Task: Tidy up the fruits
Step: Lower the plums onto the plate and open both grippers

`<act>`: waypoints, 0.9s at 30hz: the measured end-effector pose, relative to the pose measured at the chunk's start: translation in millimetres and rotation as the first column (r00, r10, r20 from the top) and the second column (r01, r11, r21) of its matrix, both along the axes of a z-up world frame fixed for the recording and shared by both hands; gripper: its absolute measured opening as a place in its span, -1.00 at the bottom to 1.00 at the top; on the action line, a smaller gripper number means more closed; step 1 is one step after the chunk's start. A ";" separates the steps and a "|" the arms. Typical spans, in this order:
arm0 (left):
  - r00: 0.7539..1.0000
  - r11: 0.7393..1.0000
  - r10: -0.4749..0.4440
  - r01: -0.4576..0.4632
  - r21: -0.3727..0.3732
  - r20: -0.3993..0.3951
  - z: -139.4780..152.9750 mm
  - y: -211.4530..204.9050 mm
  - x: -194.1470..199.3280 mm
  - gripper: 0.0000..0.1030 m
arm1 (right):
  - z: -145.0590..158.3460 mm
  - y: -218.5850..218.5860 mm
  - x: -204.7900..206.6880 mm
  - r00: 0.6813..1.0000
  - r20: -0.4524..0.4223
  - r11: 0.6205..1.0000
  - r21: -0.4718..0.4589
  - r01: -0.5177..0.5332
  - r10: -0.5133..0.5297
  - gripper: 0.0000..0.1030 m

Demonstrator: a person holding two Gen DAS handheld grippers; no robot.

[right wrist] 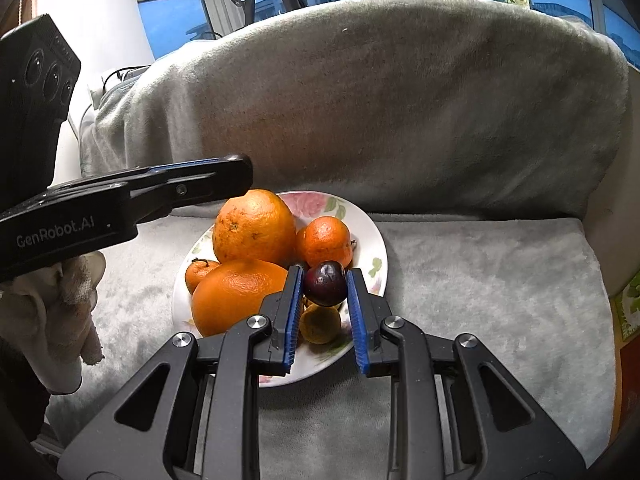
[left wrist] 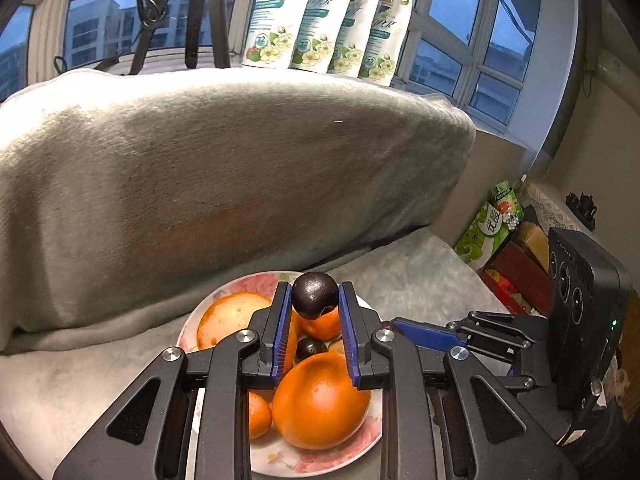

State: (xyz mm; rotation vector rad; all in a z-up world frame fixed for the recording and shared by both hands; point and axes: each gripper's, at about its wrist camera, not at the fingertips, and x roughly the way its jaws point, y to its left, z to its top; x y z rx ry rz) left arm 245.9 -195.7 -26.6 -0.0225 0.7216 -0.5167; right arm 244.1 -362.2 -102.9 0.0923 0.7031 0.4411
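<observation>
Placing step, I reckon. My left gripper (left wrist: 315, 298) pinches a dark plum (left wrist: 315, 294) just above the plate (left wrist: 320, 464); my right gripper (right wrist: 325, 286) is closed on another plum (right wrist: 325, 283) over the plate's right side. Next, lower gently and release without nudging the pile. I count two big oranges, three small ones, three plums, maybe more hidden.

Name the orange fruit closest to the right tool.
The big front orange, beside the tool's left finger; the other big orange and both mandarins lie farther off.
</observation>
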 end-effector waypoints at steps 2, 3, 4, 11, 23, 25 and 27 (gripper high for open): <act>1.000 1.000 -0.006 0.006 0.005 0.000 0.2 -2.1 0.5 -0.58 | 1.1 -1.5 0.8 1.000 0.002 1.000 0.002 -0.003 0.003 -0.54; 1.000 1.000 -0.008 0.008 0.007 0.001 0.6 -2.9 0.2 -0.58 | 1.0 -1.4 1.0 1.000 0.004 1.000 0.003 -0.004 0.004 -0.54; 1.000 1.000 -0.007 0.007 0.008 0.002 1.1 -3.4 0.6 -0.58 | 1.5 -1.3 1.0 1.000 0.005 1.000 0.006 -0.010 0.010 -0.54; 1.000 1.000 0.000 -0.001 0.009 0.010 2.6 -2.5 1.4 -0.57 | 2.7 -1.5 -3.3 1.000 0.022 1.000 0.007 -0.018 0.018 -0.54; 1.000 1.000 0.019 -0.019 -0.001 0.023 7.7 3.6 1.9 -0.18 | 7.6 5.0 -8.9 0.998 0.052 0.999 -0.006 -0.035 0.036 -0.04; 1.000 1.000 0.021 -0.021 -0.003 0.023 8.3 3.8 2.1 -0.18 | 8.3 5.8 -10.5 0.998 0.055 0.999 -0.005 -0.042 0.042 -0.04; 1.000 1.000 0.021 -0.021 -0.004 0.023 8.2 3.6 1.7 0.06 | 9.3 7.2 -11.3 0.997 0.057 0.999 -0.014 -0.044 0.044 0.03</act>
